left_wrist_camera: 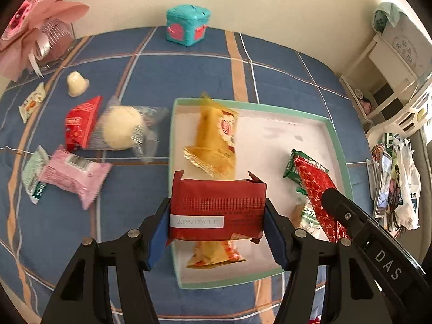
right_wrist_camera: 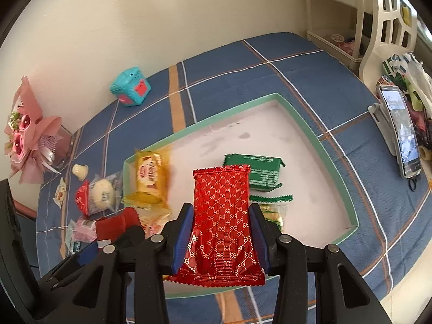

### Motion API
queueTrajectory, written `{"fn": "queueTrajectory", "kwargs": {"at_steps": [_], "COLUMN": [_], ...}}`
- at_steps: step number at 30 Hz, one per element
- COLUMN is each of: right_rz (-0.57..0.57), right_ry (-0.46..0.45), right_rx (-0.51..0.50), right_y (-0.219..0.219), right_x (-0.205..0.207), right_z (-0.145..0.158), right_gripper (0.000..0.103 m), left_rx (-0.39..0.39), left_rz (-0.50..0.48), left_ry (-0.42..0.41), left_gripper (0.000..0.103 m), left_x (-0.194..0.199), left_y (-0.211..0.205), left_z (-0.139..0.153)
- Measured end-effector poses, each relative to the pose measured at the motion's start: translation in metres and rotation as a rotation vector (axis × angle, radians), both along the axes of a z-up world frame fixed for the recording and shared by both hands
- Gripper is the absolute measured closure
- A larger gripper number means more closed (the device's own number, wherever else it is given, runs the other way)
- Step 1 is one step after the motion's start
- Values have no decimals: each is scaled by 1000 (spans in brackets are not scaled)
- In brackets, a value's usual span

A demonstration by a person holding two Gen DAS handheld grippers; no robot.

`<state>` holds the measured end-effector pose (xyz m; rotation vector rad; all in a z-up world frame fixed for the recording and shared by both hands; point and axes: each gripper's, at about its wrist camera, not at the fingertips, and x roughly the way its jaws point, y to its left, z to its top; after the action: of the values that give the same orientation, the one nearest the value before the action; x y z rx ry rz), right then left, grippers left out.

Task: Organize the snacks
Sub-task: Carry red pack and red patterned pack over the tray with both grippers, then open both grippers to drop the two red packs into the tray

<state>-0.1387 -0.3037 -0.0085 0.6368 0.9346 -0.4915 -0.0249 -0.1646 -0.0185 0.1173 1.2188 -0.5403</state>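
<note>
Holding packets in both claws: your left claw [left_wrist_camera: 217, 216] grips the dark red packet [left_wrist_camera: 216, 205] crosswise, your right claw [right_wrist_camera: 222, 232] the patterned red packet [right_wrist_camera: 222, 216] lengthwise, tray [right_wrist_camera: 334, 167] directly beneath both.

Dark red packet [left_wrist_camera: 216, 210] hung over tray [left_wrist_camera: 310, 112], patterned red packet [right_wrist_camera: 222, 216] likewise; yellow packet [left_wrist_camera: 216, 140], green packet [right_wrist_camera: 256, 172] lay inside.
</note>
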Motion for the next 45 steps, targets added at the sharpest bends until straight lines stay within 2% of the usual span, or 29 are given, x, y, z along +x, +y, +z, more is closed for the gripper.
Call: {"fn": "queueTrajectory", "kwargs": {"at_steps": [5,10,17,20,28,33,39,45], "right_rz": [-9,-34,-41,-49,-37,-15,44,119], "right_ry": [9,15,17,14,13,16,33,31], "right_rx": [38,74,78,83,84,63,27,3], "right_y": [-8,-15,-18,-19,-15,-7,14,46], "right_x": [4,4,5,5,6,7,15,28], "right_z": [-17,-30,-32,-32,-28,-22,-15,-8], "right_gripper": [58,58,58,56,56,56,56,56], "left_rx": [-40,-51,-118,-114,-121,-50,121,172], "left_rz": [15,10,11,12,15,21,79,159], "left_ry": [65,69,109,102,110,68,-62,-77], "left_gripper": [38,38,35,32,31,31,31,31], "left_x": [8,14,20,19,20,19,25,40], "left_y": [-4,-11,-16,-17,-10,-4,20,56], "left_z": [-13,-18,-21,-20,-12,-4,5,6]}}
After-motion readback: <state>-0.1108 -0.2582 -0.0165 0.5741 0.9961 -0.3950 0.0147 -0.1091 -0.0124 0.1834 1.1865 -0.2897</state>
